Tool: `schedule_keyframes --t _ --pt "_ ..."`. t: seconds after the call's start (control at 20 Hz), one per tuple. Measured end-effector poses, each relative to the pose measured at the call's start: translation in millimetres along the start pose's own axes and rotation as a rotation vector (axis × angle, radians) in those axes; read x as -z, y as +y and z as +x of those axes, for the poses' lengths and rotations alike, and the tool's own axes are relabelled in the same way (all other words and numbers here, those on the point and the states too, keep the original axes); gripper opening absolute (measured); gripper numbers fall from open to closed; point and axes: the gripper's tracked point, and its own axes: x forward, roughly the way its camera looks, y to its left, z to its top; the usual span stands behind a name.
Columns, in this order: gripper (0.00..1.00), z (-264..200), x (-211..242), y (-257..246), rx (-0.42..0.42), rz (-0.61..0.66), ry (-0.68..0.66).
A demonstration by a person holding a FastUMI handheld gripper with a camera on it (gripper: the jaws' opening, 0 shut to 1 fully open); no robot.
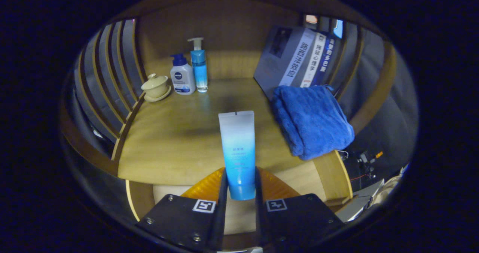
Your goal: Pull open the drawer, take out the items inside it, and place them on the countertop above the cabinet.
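The jaws are closed on the lower end of one tube [238, 152], held upright over the bench [176, 133], apparently for setting down there. Gripper [239, 187] hovers at the bench's near edge. Counted on the bench: two pump bottles [182, 75] at the back, one lidded cup [155, 86] on a saucer beside them, one folded blue towel [312, 120], and several books [299, 58] leaning behind it.

Your gripper [239, 185] has two flat black body plates, each studded with small silver screws and carrying a square black-and-white marker near its inner corner. You see thin dark fingers [223, 193] running forward from them, backed by translucent orange, ribbed pads.
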Motion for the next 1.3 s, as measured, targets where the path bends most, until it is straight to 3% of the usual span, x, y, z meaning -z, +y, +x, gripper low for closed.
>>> schedule_keyframes --t 0.45,0.55,0.7,0.85,1.1,1.3 --pt "0.34 57 -20 10 -0.128 0.014 0.004" --pt "0.42 61 -23 13 -0.151 0.038 -0.015" --pt "1.0 53 -23 18 -0.16 0.011 -0.056" --pt "1.0 17 -33 28 -0.218 0.017 -0.202" --pt "1.0 -66 -32 19 -0.211 0.02 -0.472" --pt "1.0 -121 12 1 -0.177 0.019 -0.62"
